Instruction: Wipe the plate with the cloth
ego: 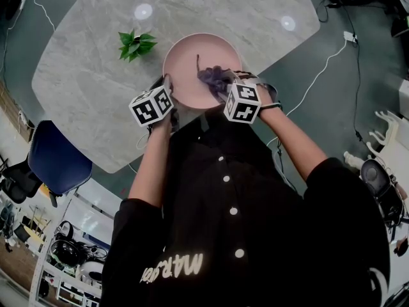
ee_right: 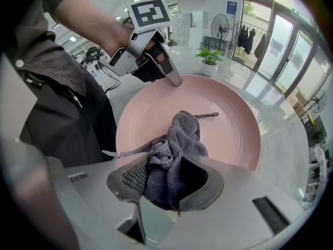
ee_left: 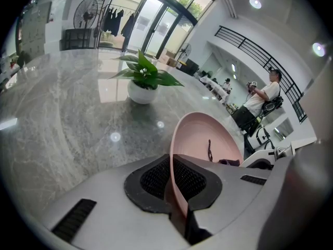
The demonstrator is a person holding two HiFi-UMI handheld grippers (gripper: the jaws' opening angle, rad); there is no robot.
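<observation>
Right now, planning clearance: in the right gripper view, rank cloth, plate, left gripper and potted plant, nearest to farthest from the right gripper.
1. cloth: between its jaws.
2. plate: right under the cloth.
3. left gripper: on the plate's far rim.
4. potted plant: beyond that rim.

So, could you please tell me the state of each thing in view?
plate: on the table, rim clamped.
cloth: bunched, over the plate.
left claw: shut on the plate's rim.
right claw: shut on the cloth.
potted plant: upright, apart from the plate.
</observation>
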